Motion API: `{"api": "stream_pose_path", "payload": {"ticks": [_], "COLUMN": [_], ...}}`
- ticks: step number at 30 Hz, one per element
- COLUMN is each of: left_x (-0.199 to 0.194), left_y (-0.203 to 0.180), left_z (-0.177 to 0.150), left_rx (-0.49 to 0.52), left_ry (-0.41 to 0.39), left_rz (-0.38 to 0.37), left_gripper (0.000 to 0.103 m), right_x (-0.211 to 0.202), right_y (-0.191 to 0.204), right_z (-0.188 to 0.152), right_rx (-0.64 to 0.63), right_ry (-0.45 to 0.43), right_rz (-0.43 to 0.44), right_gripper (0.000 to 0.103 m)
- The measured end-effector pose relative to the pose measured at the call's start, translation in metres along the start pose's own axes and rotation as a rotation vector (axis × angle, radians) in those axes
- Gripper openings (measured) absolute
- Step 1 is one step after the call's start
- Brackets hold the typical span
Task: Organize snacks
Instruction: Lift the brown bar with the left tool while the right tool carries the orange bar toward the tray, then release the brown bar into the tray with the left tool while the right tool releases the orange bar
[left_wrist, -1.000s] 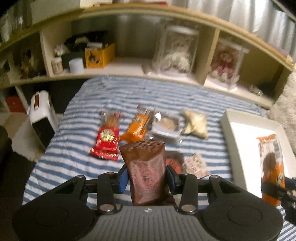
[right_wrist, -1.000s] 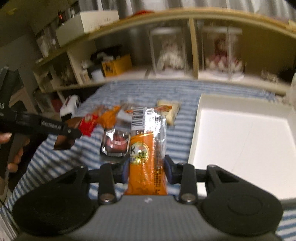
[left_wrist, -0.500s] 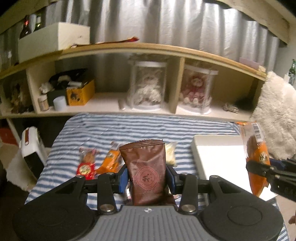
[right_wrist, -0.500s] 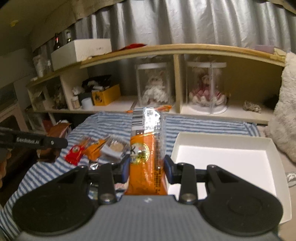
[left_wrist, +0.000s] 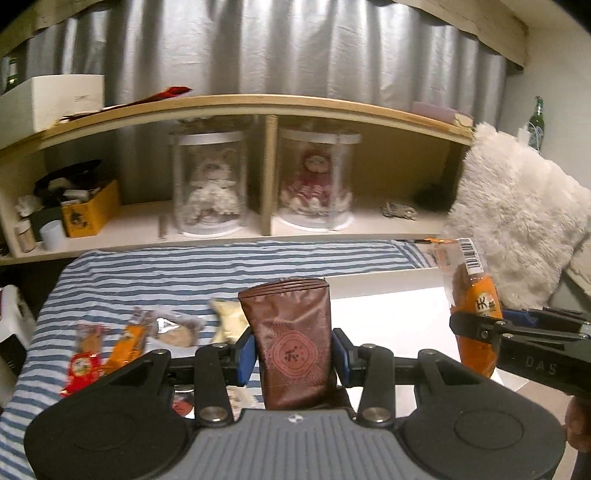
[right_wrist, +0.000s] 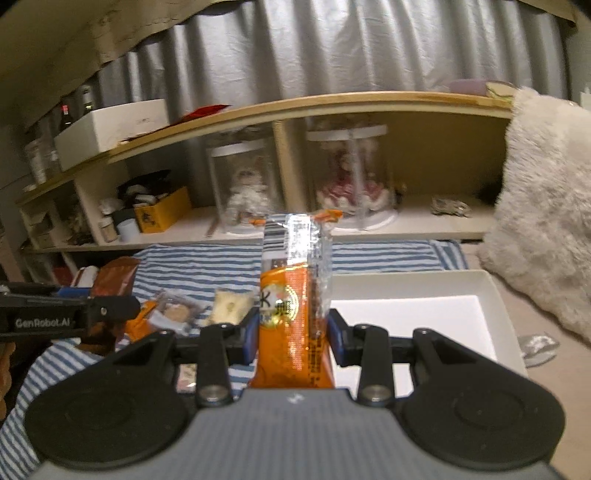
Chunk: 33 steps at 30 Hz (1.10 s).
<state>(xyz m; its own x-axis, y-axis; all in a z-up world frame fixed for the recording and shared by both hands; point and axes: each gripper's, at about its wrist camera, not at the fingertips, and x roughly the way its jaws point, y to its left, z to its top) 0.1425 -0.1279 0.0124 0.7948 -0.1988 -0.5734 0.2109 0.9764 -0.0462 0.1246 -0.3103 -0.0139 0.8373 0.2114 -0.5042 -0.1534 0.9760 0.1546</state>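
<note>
Both packets have risen from the striped cloth toward the white tray: our left gripper clamps a soft, light brown pouch mid-body, our right gripper a crinkly orange packet likewise.

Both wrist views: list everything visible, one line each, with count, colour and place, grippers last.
brown pouch: 1, brown, upright in left gripper
orange packet: 1, orange and clear, upright in right gripper
white tray: 1, white, on the bed's right side
loose snacks: several, red, orange, pale, on striped cloth left of the tray
striped cloth: 1, blue and white, covering the bed
doll cases: 2, clear, on the shelf
yellow box: 1, left shelf bay
fluffy pillow: 1, white, right
curtain: grey, behind the shelf
left gripper: shut on brown pouch
right gripper: shut on orange packet
</note>
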Motion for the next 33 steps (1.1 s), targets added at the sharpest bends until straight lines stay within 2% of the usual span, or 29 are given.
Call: {"api": "stream_pose_path", "payload": {"ticks": [11, 21, 33], "left_x": [0.051, 0.090, 0.121], "left_y": [-0.024, -0.037, -0.042], "left_z": [-0.012, -0.019, -0.034], "left_rx": [-0.018, -0.054, -0.043], "left_ry": [0.063, 0.108, 0.196], "left_rz": [-0.054, -0.159, -0.178], "left_gripper": [0.044, 0.044, 0.045], "right_x": [0.005, 0.024, 0.063], "right_y": [-0.049, -0.087, -0.118], "right_z": [-0.010, -0.018, -0.035], "right_rx": [0.061, 0.066, 0.102], "right_ry": [0.053, 0.134, 0.245], "right_rz": [-0.101, -0.194, -0.244], "right_gripper": [0.043, 0.043, 0.043]}}
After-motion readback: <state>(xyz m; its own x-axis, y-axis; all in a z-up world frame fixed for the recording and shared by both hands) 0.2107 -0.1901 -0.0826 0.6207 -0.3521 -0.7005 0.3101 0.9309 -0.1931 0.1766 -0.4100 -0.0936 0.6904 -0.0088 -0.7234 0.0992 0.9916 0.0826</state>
